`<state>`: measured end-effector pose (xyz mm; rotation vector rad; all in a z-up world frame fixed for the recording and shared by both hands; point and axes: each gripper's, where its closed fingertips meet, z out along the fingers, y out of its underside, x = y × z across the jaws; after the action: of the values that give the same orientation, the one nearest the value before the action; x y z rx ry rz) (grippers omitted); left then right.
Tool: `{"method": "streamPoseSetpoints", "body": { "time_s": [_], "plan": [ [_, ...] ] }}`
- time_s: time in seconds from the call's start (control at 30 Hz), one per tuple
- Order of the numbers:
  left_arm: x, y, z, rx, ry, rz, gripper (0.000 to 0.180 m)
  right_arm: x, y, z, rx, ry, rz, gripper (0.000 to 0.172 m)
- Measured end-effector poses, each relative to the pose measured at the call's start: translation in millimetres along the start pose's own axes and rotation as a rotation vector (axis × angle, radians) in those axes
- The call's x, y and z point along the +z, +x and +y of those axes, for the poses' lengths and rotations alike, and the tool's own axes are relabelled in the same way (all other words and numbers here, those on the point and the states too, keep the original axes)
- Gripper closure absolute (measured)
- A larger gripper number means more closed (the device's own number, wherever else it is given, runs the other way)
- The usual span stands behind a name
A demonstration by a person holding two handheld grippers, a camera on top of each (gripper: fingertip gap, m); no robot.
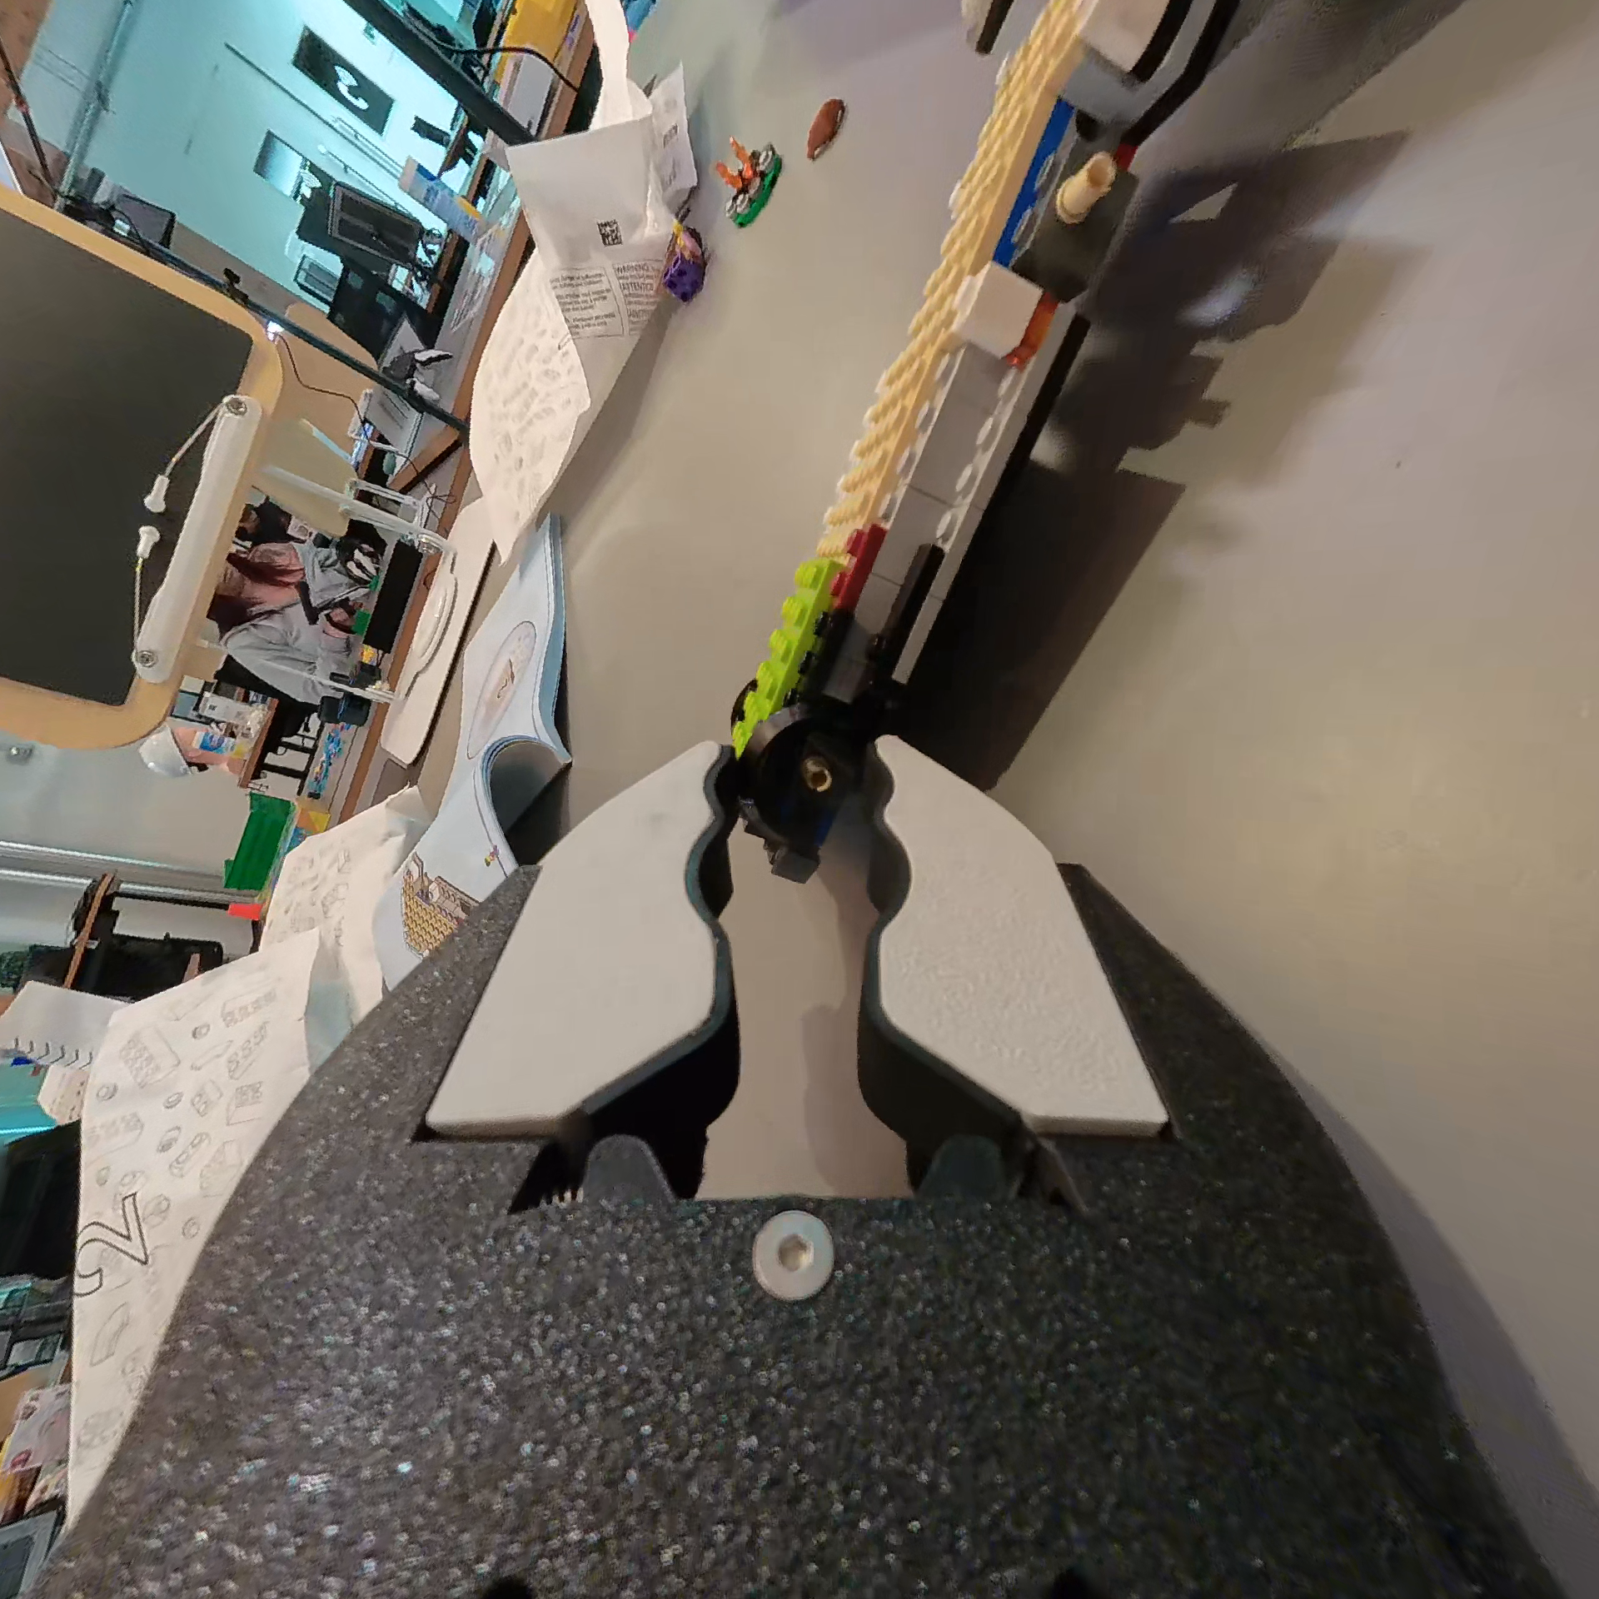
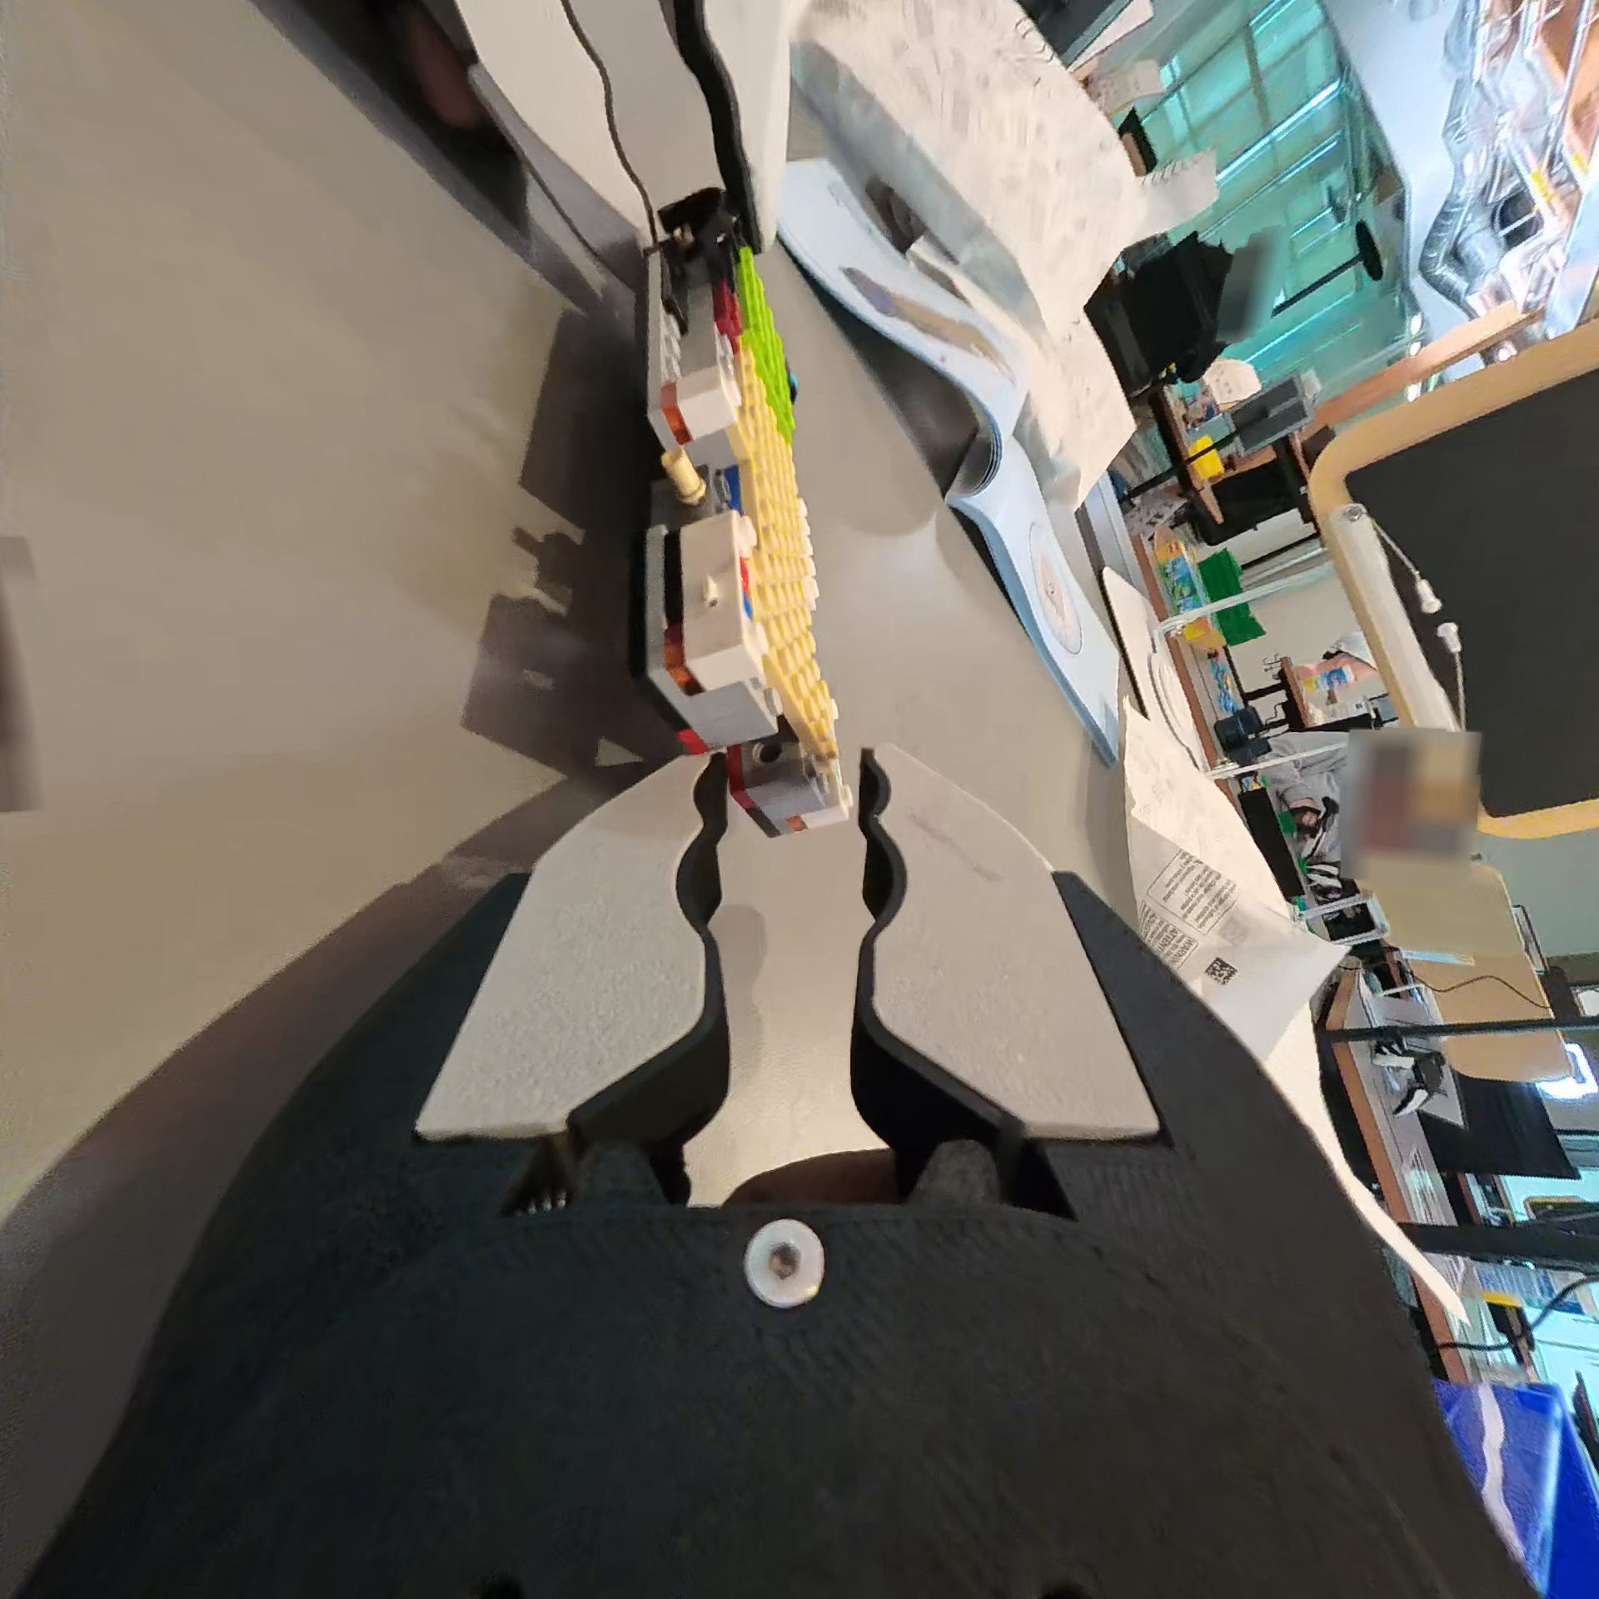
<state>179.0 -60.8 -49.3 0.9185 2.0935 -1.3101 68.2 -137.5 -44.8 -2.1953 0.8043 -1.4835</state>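
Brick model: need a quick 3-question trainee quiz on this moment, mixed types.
1. True or false: the studded plate on the brick model is blue.
2. Which colour are the bricks at the model's end nearest the left hand-held gripper? A lime green, B pink, C purple.
3. What lies open on the table beyond the model?

Key: 1 false, it is tan. 2 A. 3 a booklet.

The long brick model [image 1: 943,407] spans the middle of both views, blocking any crossing. Bare grey table [image 1: 1298,692] to its right in the left wrist view lies open. Papers [image 1: 554,285], an open booklet [image 1: 510,692] and small brick pieces [image 1: 751,186] crowd the upper left.
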Motion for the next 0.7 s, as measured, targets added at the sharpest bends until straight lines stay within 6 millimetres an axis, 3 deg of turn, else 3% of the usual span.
{"method": "streamPoseSetpoints", "body": {
  "time_s": [0.13,0.27,0.4,0.6,0.7],
  "plan": [
    [3.1,2.1,-5.1,-0.002,-0.006,-0.003,0.154,-4.7,-3.9,4.9,-0.001,-0.020,-0.045,0.140],
    [7.3,0.1,-8.1,0.008,-0.041,-0.045,0.154,-13.9,-5.4,22.5,-0.011,-0.136,-0.102,0.140],
    [11.4,-2.7,-10.0,0.019,-0.097,-0.105,0.154,-21.3,3.4,33.1,0.051,-0.238,-0.072,0.141],
    [13.8,11.5,-15.1,-0.023,-0.128,-0.062,0.159,-17.8,3.2,11.8,0.250,-0.188,-0.092,0.146],
    [6.6,23.3,-27.8,-0.094,-0.041,0.030,0.157,-13.1,-2.5,11.4,0.229,-0.195,-0.104,0.146]
  ]
}}
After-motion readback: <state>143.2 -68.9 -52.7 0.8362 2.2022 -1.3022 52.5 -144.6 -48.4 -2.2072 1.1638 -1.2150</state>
